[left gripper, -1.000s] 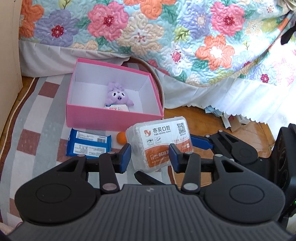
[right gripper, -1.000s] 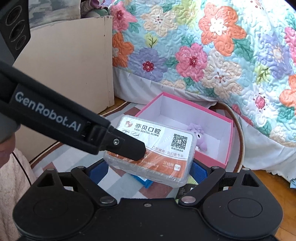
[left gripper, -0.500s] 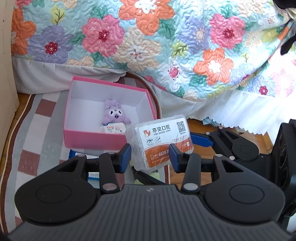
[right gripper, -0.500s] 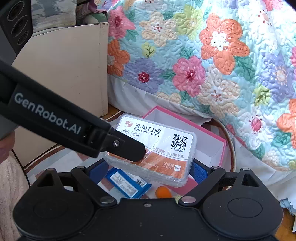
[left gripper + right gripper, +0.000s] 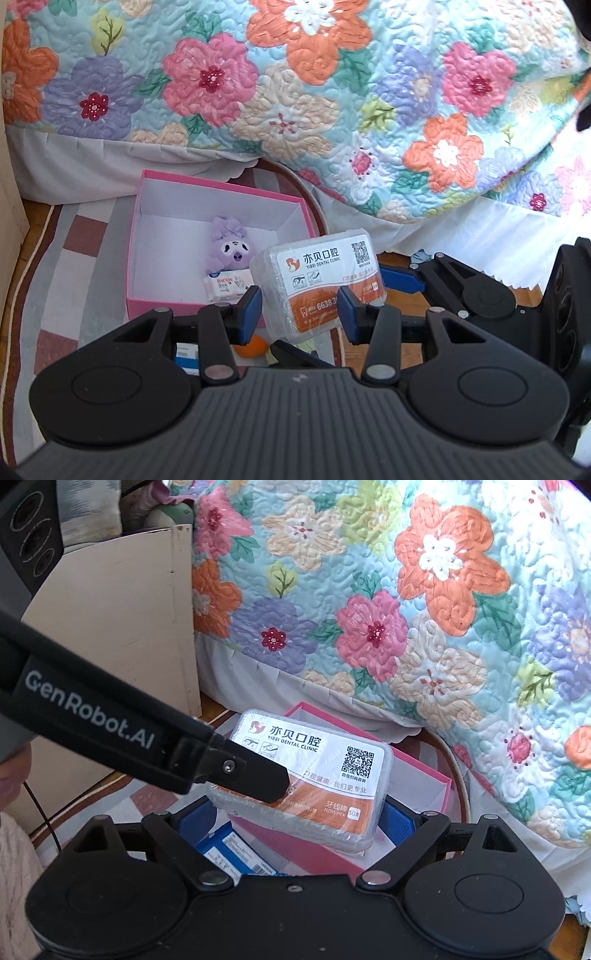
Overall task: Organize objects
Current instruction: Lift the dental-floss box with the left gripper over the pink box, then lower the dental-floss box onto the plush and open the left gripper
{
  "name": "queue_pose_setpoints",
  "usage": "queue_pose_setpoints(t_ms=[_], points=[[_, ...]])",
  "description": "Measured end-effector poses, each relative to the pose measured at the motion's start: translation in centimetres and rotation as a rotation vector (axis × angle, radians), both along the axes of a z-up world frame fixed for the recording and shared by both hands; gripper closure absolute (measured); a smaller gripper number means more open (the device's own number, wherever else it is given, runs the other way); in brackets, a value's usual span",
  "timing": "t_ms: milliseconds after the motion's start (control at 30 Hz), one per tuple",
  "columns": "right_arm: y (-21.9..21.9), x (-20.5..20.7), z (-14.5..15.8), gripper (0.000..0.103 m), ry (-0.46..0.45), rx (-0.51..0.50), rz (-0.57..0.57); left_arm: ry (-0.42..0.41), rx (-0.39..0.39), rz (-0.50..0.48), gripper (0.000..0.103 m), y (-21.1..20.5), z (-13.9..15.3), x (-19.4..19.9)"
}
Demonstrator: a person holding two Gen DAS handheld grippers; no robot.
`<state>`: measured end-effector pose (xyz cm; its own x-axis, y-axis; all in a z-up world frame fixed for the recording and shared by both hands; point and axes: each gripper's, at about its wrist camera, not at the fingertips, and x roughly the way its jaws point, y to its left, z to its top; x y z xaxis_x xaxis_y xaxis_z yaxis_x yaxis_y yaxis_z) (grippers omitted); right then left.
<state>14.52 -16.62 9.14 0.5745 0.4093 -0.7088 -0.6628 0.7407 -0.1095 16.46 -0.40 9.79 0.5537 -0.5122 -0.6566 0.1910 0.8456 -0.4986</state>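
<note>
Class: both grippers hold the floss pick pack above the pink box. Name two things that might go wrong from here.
1. The floss pick pack is film-wrapped and held tilted by both grippers; uneven release might drop it outside the pink box.
2. It may land on the purple plush toy and small packet inside.

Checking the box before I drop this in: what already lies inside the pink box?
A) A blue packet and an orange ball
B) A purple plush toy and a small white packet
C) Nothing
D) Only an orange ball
B: in the left wrist view the purple plush toy and the white packet lie on the floor of the pink box.
</note>
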Motion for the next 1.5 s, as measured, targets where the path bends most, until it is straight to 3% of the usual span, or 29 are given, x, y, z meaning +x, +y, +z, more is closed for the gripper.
queue_pose_setpoints(t_ms=[167, 333, 600, 1100, 1200, 1500], points=[[0.8, 2.7, -1.0, 0.008, 0.027, 0.003, -0.003, 0.029, 0.026, 0.02, 0.061, 0.2, -1.1, 2.8], [0.9, 6.9, -2.7, 0.008, 0.156, 0.048, -0.014, 0.052, 0.07, 0.053, 0.061, -0.2, -2.7, 5.3], [1.1, 11.0, -6.4, 0.008, 0.232, 0.056, -0.022, 0.116, 0.102, 0.054, 0.06, -0.8, -6.6, 9.4], [-0.1, 15.5, -13.5, 0.007, 0.401, 0.034, -0.094, 0.236, 0.058, 0.009, 0.061, -2.3, -14.1, 13.2], [0.1, 15.2, -14.0, 0.007, 0.385, -0.005, -0.061, 0.238, 0.037, -0.01, 0.061, -2.3, -14.9, 13.2], [-3.1, 17.4, -16.6, 0.007, 0.498, 0.083, -0.117, 0.279, -0.041, -0.029, 0.061, -3.2, -18.3, 14.7]])
